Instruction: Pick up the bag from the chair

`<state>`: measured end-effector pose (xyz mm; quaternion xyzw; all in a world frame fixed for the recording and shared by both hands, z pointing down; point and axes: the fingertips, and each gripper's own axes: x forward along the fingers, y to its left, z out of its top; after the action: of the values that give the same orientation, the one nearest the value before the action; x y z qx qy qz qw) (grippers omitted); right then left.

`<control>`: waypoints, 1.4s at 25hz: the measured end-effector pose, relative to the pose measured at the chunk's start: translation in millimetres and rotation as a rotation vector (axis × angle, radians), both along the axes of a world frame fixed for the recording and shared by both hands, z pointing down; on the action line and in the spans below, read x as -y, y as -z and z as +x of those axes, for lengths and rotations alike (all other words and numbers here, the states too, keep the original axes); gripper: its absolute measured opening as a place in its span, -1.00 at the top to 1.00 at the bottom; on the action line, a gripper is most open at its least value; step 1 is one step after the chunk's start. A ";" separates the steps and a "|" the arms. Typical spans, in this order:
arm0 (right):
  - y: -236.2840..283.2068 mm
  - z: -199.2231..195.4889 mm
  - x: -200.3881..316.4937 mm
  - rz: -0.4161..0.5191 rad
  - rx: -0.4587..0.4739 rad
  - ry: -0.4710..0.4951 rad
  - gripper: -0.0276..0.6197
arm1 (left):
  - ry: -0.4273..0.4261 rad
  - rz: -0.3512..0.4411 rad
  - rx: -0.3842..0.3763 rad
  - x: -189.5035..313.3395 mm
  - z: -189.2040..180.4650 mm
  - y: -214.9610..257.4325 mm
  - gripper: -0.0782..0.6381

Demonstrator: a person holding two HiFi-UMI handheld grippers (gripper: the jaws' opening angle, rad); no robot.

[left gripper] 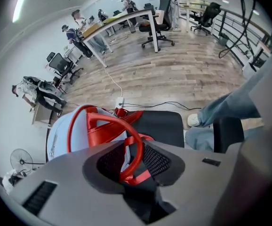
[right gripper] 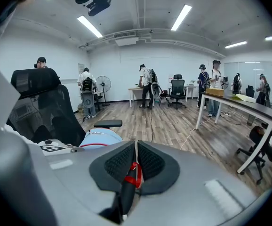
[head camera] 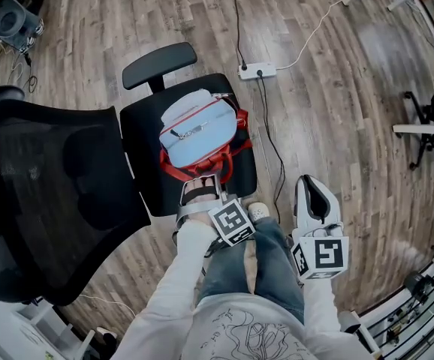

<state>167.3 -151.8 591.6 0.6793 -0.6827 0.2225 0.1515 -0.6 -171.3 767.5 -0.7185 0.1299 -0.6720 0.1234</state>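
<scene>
A light blue bag (head camera: 194,130) with red handles (head camera: 178,174) lies on the black seat (head camera: 143,137) of an office chair. My left gripper (head camera: 202,180) is at the bag's near end, at the seat's front edge. In the left gripper view the bag (left gripper: 65,135) fills the lower left. One red handle (left gripper: 105,119) loops up and passes between the jaws of the left gripper (left gripper: 126,154), which stand open around it. My right gripper (head camera: 312,186) hangs over the floor to the right of the chair, shut and empty. Its own view (right gripper: 136,147) shows the bag (right gripper: 100,138) to the left.
The chair's mesh back (head camera: 44,193) reclines to the left, with an armrest (head camera: 159,62) beyond the bag. A white power strip (head camera: 257,70) and its cables lie on the wood floor behind the chair. The person's jeans (head camera: 273,250) are below. Desks, chairs and people stand far off.
</scene>
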 end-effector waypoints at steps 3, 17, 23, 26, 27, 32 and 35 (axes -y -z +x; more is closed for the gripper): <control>0.6 0.9 2.5 0.002 0.002 0.002 0.82 | -0.032 -0.003 0.004 -1.5 0.7 -1.1 0.63; 21.1 -7.8 14.9 0.042 -0.001 0.038 0.82 | 0.118 -0.209 -0.321 -4.1 6.0 41.0 0.67; 39.8 -10.9 19.0 0.074 -0.009 0.061 0.82 | 0.345 -0.350 -0.600 22.0 14.8 83.7 0.66; 47.3 -11.7 22.5 0.085 -0.010 0.068 0.82 | 0.460 -0.346 -0.708 50.0 8.5 110.2 0.64; 50.2 -13.0 23.9 0.090 -0.009 0.072 0.82 | 0.501 -0.335 -0.730 59.4 3.3 119.2 0.64; 62.6 -22.3 31.9 0.117 -0.007 0.106 0.82 | 0.640 -0.326 -0.838 78.7 -15.7 153.3 0.62; 73.5 -28.1 42.0 0.144 -0.008 0.129 0.82 | 0.697 -0.341 -0.917 73.7 -16.3 171.0 0.62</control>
<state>139.2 -193.9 518.1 0.6438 -0.7389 0.1597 0.1189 -17.0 -245.0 596.5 -0.8598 0.2882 -0.3058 -0.2901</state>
